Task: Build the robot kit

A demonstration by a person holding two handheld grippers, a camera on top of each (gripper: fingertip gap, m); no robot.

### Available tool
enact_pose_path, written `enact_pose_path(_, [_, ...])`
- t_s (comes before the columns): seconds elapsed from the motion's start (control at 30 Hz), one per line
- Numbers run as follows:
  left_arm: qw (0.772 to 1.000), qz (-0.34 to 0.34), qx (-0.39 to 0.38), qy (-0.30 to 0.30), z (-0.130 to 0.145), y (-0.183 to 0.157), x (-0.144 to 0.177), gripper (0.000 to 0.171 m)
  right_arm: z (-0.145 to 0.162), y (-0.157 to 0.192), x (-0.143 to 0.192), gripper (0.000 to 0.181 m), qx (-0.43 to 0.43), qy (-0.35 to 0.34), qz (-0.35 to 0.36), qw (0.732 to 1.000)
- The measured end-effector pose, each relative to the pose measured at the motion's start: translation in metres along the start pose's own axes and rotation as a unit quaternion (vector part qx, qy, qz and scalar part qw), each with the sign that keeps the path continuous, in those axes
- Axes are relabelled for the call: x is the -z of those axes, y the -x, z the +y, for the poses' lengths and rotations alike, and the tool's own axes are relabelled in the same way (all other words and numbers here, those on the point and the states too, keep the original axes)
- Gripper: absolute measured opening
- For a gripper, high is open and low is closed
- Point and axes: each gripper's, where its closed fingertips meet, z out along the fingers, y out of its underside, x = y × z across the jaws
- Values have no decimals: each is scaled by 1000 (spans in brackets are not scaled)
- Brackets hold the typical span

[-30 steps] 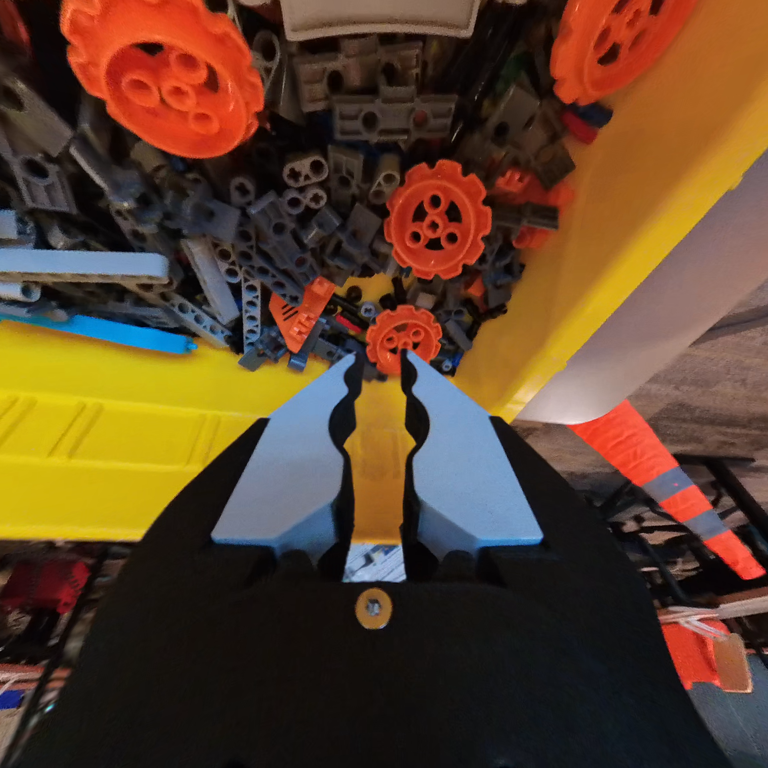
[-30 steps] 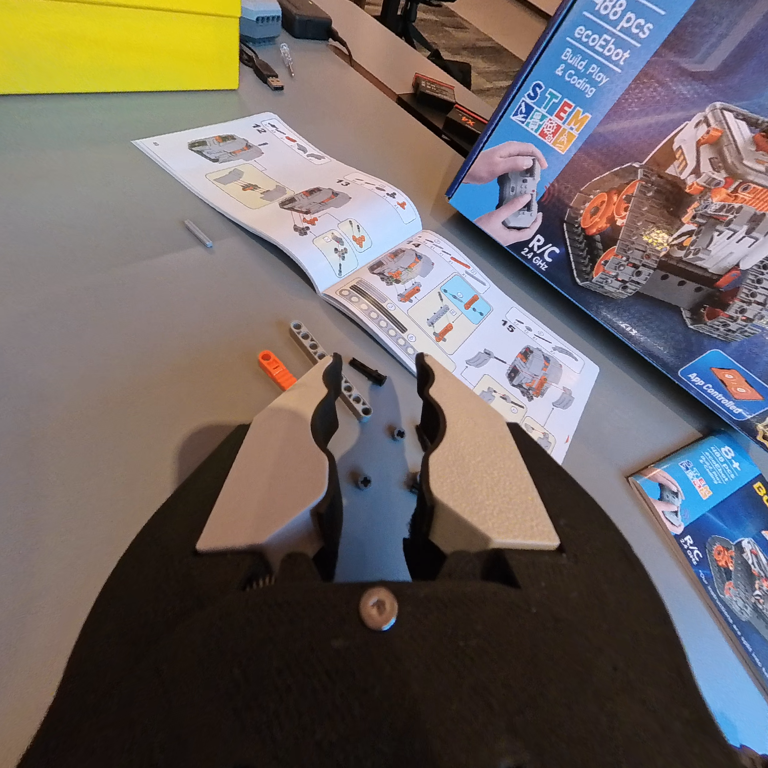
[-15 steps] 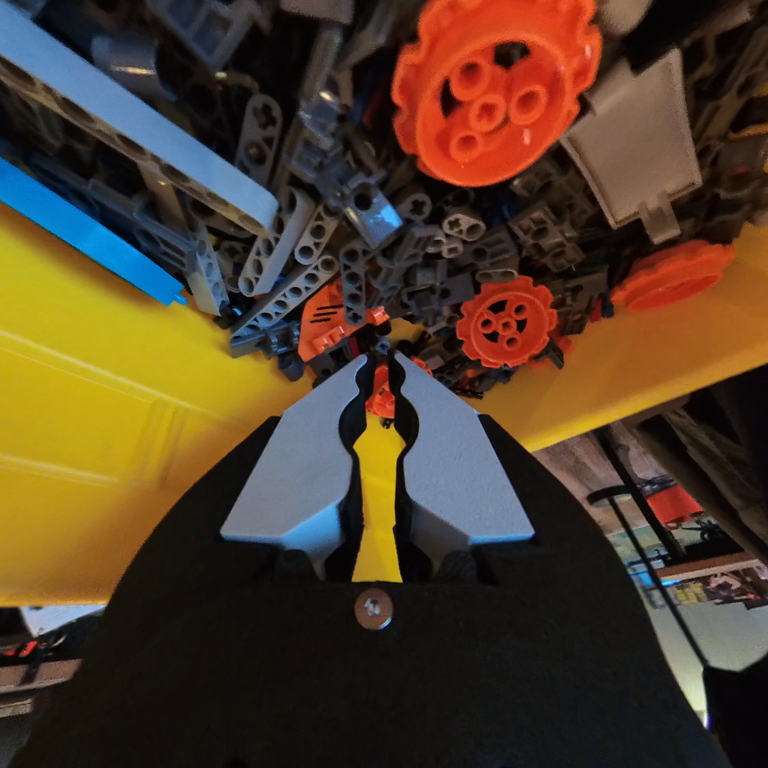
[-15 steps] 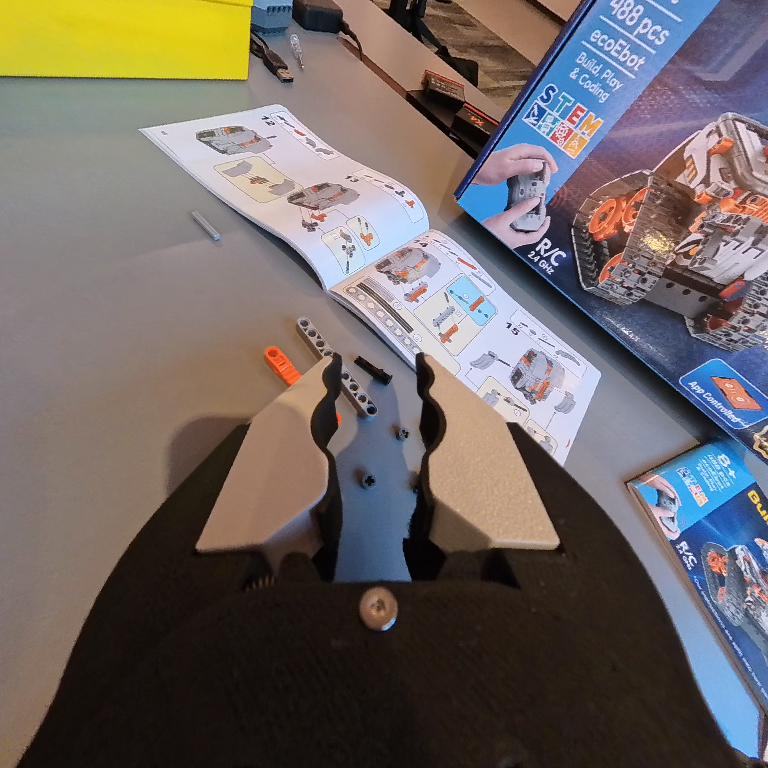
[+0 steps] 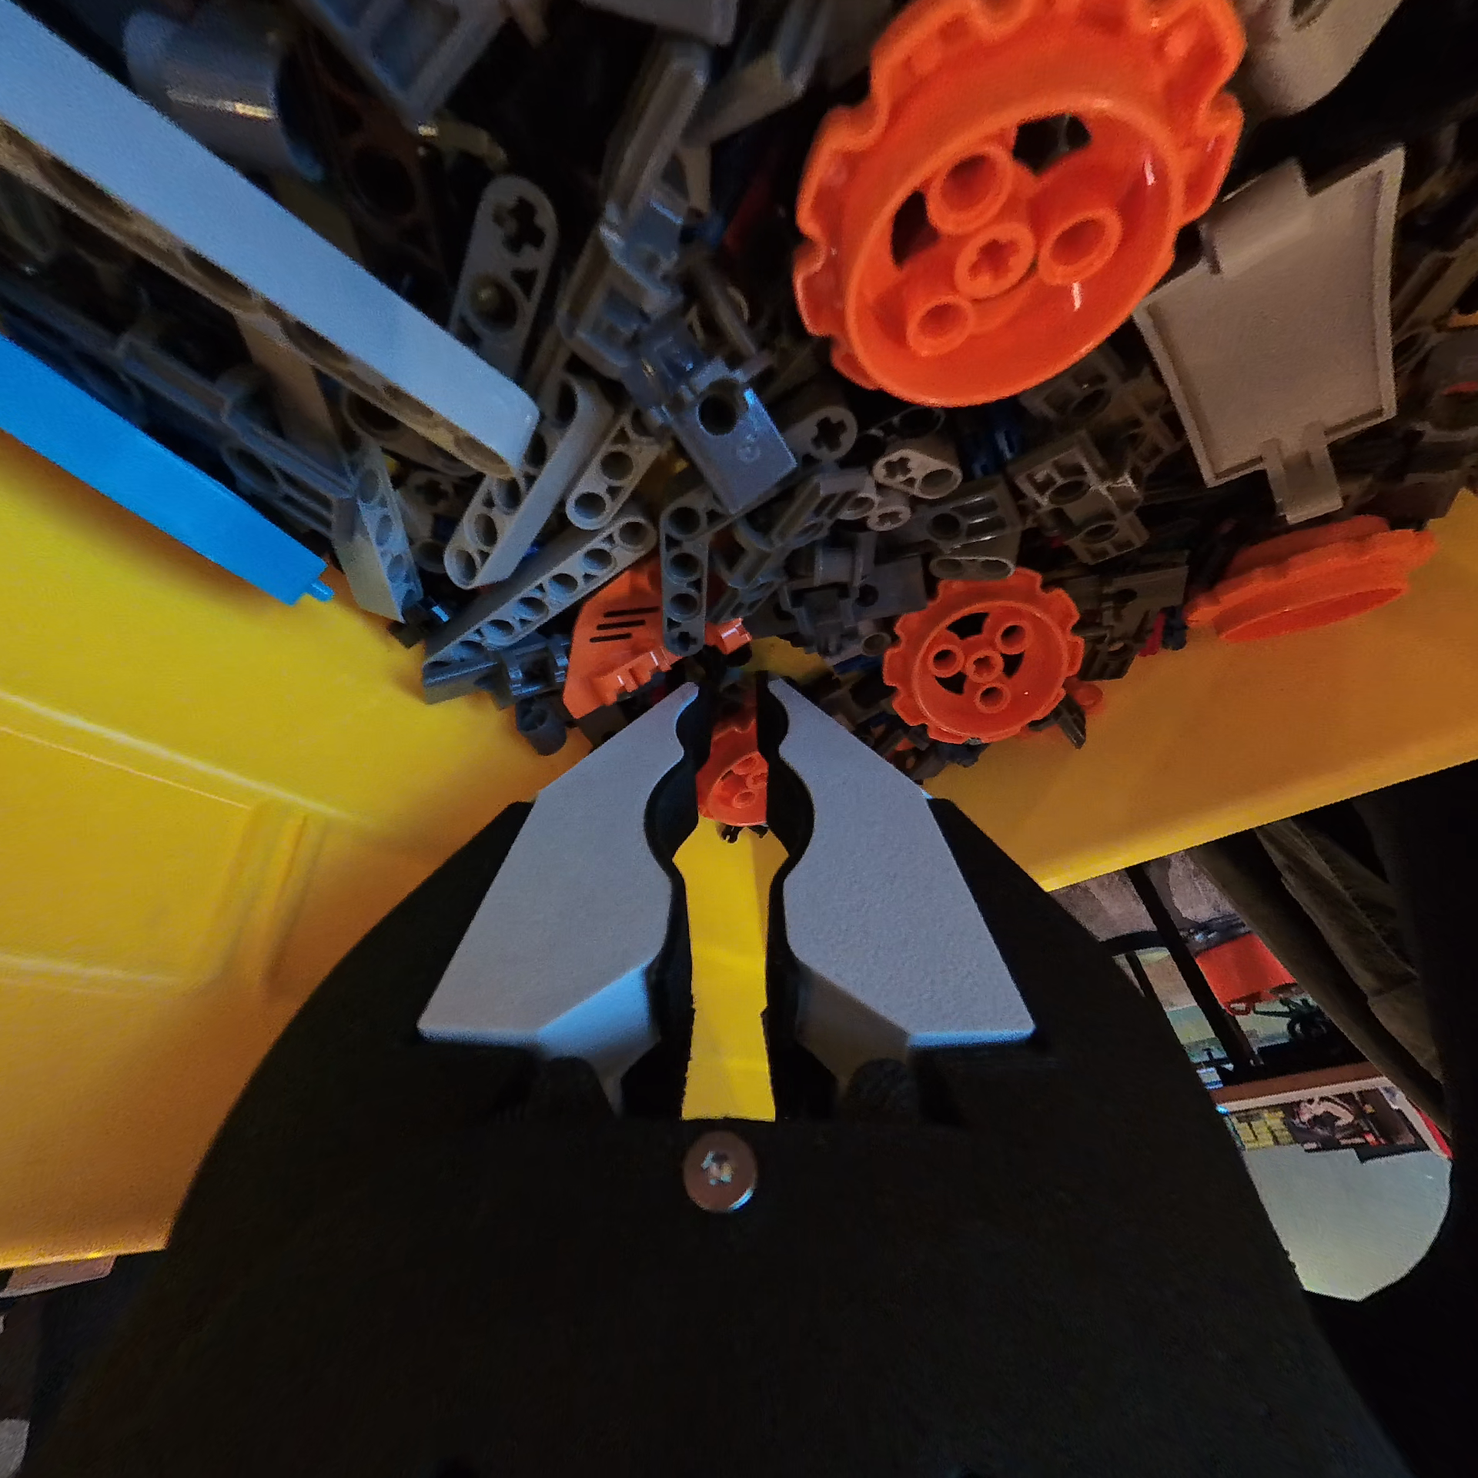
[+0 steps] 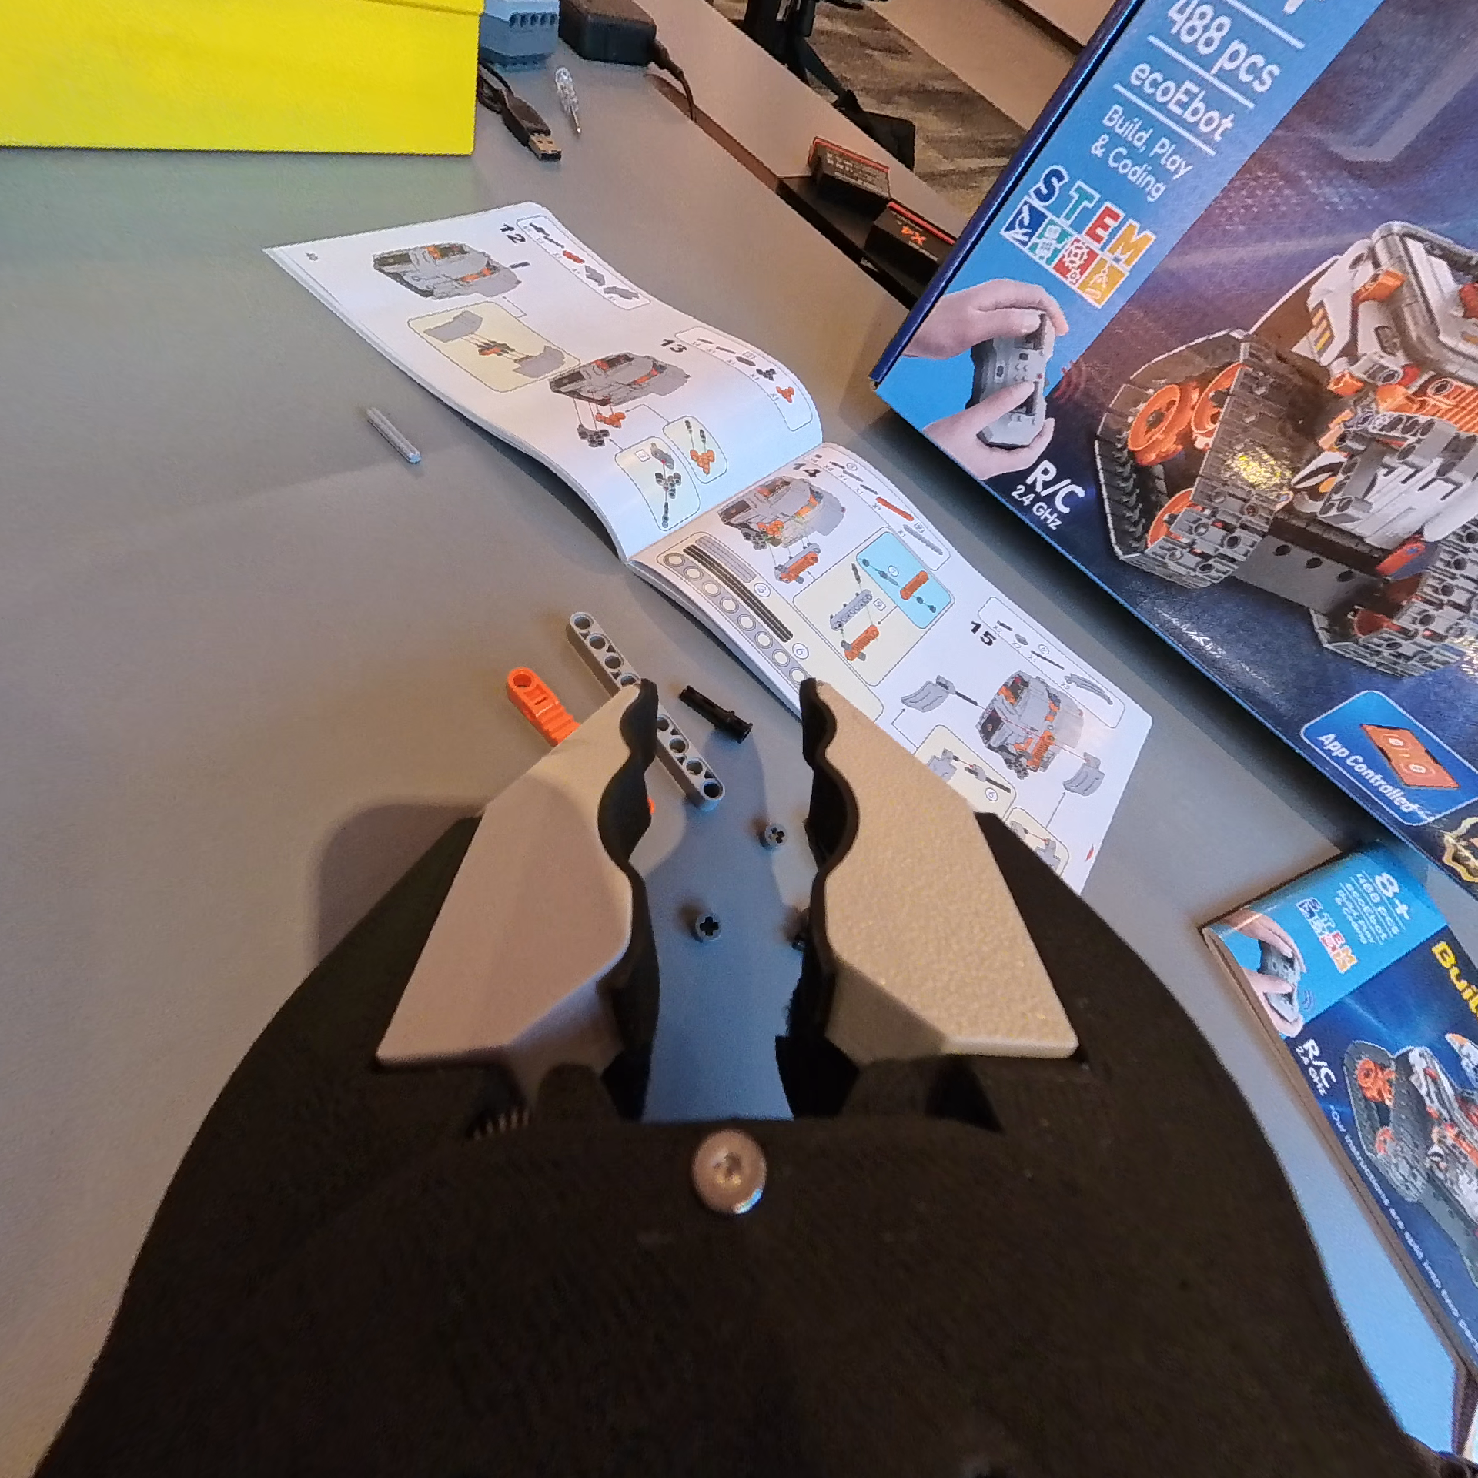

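Note:
In the left wrist view my left gripper [image 5: 732, 696] is inside a yellow bin [image 5: 200, 768] and is shut on a small orange gear wheel [image 5: 734, 780], held edge-on between the pads. Around it lie many grey beams and connectors [image 5: 552, 512], a medium orange wheel [image 5: 984, 664] to the right and a large orange wheel [image 5: 1016, 200] above. In the right wrist view my right gripper [image 6: 728, 696] is open and empty above the grey table [image 6: 200, 600]. Beneath it lie a grey holed beam [image 6: 640, 704], an orange connector [image 6: 540, 704], a black pin [image 6: 714, 714] and small grey bushes [image 6: 705, 926].
An open instruction booklet [image 6: 720, 512] lies just beyond the right gripper. A blue product box [image 6: 1240, 360] stands at the right, a smaller booklet [image 6: 1376, 1064] at the near right. A grey axle [image 6: 393, 434] lies to the left. The yellow bin [image 6: 240, 72] and cables sit at the back. One gripper's finger ends stand about 45 cm off the other's. To the grey axle [image 6: 393, 434]: right tips about 15 cm, left tips about 30 cm.
My left gripper moved into the pile and closed on the small orange gear wheel, turning it edge-on between the pads. My right gripper has hardly moved and stays open.

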Motion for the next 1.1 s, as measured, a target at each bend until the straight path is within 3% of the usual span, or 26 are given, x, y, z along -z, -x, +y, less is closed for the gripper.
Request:
enact_pose_path(0.33, [1000,-7,-1,7,3,2,3,4,-2,0,1,33,4,-3,1,1000])
enact_pose_path(0.67, [997,-34,-11,-73,-5,-11,55,4,-10,-2,8,33,15,-17,15,1000])
enact_pose_path(0.97, [995,9,41,-95,-4,-27,62,3,-22,11,18,34,36,-36,4,999])
enact_pose_path(1.1, [995,37,52,-74,-4,-34,52,4,-26,19,19,35,50,-41,-7,998])
